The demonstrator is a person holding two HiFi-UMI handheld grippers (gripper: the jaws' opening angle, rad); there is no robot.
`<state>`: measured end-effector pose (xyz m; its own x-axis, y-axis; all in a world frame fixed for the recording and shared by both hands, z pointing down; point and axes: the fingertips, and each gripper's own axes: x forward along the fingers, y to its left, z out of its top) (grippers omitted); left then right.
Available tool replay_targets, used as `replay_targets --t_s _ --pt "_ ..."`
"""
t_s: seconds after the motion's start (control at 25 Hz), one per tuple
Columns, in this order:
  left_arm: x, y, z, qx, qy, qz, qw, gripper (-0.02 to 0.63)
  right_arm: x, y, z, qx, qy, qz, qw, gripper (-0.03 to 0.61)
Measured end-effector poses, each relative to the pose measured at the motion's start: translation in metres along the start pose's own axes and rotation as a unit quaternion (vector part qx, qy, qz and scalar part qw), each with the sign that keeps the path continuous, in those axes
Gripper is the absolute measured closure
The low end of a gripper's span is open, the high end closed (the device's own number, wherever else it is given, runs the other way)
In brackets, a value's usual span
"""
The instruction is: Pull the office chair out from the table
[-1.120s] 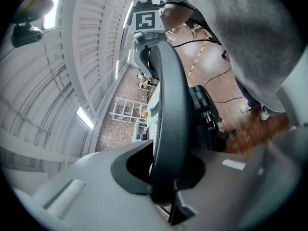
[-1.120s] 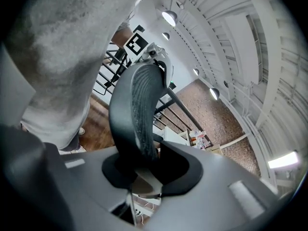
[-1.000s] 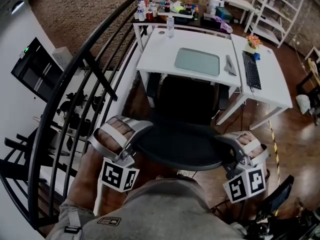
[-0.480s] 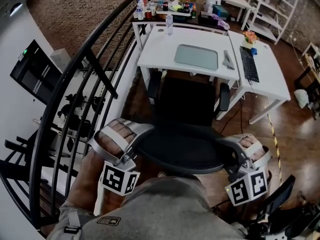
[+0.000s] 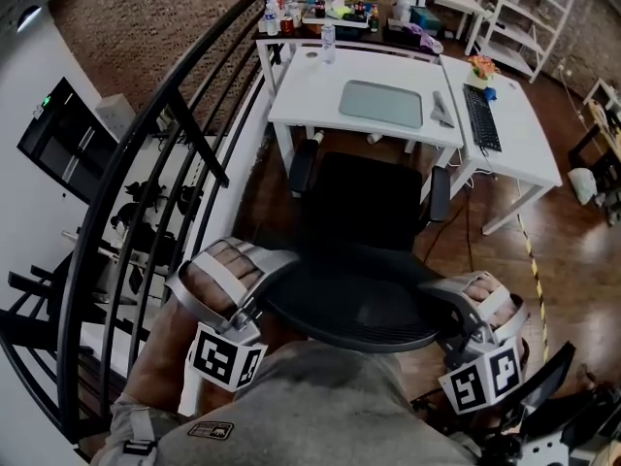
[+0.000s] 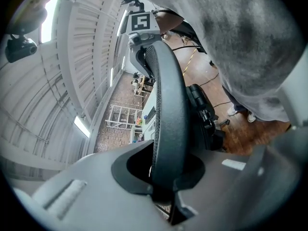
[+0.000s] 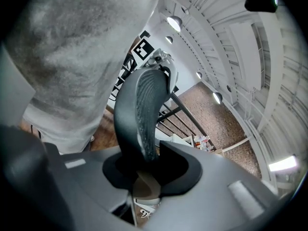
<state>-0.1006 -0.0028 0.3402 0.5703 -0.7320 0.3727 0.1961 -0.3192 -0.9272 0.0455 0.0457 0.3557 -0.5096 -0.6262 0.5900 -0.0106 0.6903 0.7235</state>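
At left, left gripper (image 5: 264,282) jaws nearly closed on chair (image 5: 374,207) back rim, right gripper (image 5: 439,301) jaws clamped on opposite rim, chair now further from surface (image 5: 310,90) than a second ago, pull nearly done.

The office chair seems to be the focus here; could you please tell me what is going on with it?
A person stands behind the office chair with a gripper in each hand. The left gripper is clamped on the left end of the backrest top edge, and the right gripper is clamped on its right end. The seat looks largely out from under the white table, with both armrests visible at the table's front edge.
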Motion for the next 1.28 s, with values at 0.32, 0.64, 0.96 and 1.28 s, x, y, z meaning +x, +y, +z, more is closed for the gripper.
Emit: replay_targets --t_s 0.32,0.64,0.96,1.28 --pt "-0.022 -0.012 0.009 0.015 -0.008 -0.014 0.9998 0.585 -0.012 0.019 0.024 -0.005 -0.023 0.013 1.000 0.492" --pt "-0.034 -0.020 0.017 0.027 -0.013 -0.022 0.9993 0.586 -0.020 0.032 0.032 -0.006 -0.031 0.013 0.999 0.495" --pt "-0.033 -0.019 0.018 0.028 -0.014 -0.019 0.9993 0.586 -0.020 0.032 0.032 0.006 -0.028 0.000 1.000 0.488" --pt "-0.032 -0.007 0.015 -0.017 -0.038 0.025 0.9988 0.558 -0.021 0.021 0.032 0.042 -0.041 -0.017 0.998 0.424"
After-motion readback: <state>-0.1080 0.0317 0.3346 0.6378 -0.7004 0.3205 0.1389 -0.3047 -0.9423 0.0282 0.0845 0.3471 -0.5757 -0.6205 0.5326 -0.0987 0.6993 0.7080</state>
